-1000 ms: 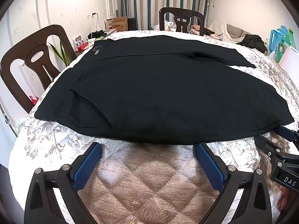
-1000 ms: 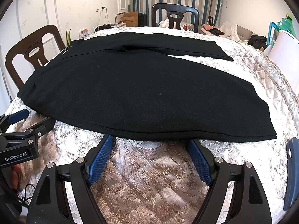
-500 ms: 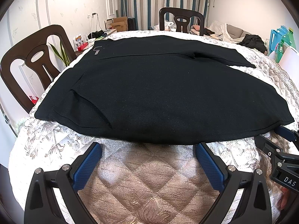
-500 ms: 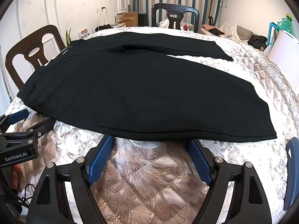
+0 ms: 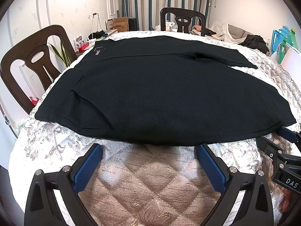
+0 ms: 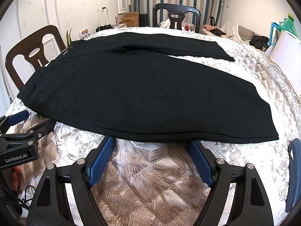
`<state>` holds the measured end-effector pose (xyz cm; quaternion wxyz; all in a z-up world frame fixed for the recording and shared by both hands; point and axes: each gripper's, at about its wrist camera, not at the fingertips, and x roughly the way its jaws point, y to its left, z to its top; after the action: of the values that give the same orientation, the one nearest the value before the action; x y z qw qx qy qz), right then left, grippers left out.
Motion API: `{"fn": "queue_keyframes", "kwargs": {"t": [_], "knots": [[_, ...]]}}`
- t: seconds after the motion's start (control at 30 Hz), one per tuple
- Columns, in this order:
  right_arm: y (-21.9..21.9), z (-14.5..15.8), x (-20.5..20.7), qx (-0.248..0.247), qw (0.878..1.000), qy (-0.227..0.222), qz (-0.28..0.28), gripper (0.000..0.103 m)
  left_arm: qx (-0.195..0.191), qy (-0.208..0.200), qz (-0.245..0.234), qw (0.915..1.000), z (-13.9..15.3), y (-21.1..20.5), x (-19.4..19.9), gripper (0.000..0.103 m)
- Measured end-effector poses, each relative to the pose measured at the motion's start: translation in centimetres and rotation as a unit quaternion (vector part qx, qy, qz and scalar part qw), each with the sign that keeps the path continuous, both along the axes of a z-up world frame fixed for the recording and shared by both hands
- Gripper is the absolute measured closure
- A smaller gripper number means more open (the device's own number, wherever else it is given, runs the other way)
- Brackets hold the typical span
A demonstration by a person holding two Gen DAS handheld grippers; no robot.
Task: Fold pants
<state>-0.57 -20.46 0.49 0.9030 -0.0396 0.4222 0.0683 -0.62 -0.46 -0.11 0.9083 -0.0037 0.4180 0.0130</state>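
Black pants (image 5: 160,94) lie flat on the quilted table, waistband to the left, the two legs running to the right; they also show in the right wrist view (image 6: 141,98). The far leg (image 6: 178,47) angles off towards the back right. My left gripper (image 5: 149,150) is open and empty, its blue pads just short of the near hem. My right gripper (image 6: 150,145) is open and empty at the near edge of the near leg. The right gripper shows at the right edge of the left wrist view (image 5: 282,154), and the left gripper at the left edge of the right wrist view (image 6: 22,131).
The table has a floral quilted cover (image 5: 146,188). Dark wooden chairs stand at the left (image 5: 33,64) and at the far side (image 5: 182,20). Bottles and a white board (image 5: 286,45) stand at the right edge. Clothes lie on a sofa (image 6: 259,41) behind.
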Motion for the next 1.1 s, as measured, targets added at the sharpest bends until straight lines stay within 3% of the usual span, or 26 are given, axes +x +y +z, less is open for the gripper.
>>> {"fn": "queue_keyframes", "kwargs": {"t": [0.8, 0.97, 1.1], "knots": [[0.0, 0.1, 0.0, 0.000, 1.000, 0.001, 0.001, 0.022, -0.001, 0.004, -0.004, 1.0000, 0.2, 0.3, -0.1, 0.000], [-0.6, 0.8, 0.0, -0.005, 0.999, 0.010, 0.034, 0.022, -0.021, 0.042, -0.065, 0.9968, 0.8, 0.6, 0.0, 0.002], [-0.9, 4.0, -0.5, 0.009, 0.997, -0.036, 0.062, 0.022, -0.061, 0.050, -0.096, 0.9923, 2.6, 1.7, -0.3, 0.004]]}}
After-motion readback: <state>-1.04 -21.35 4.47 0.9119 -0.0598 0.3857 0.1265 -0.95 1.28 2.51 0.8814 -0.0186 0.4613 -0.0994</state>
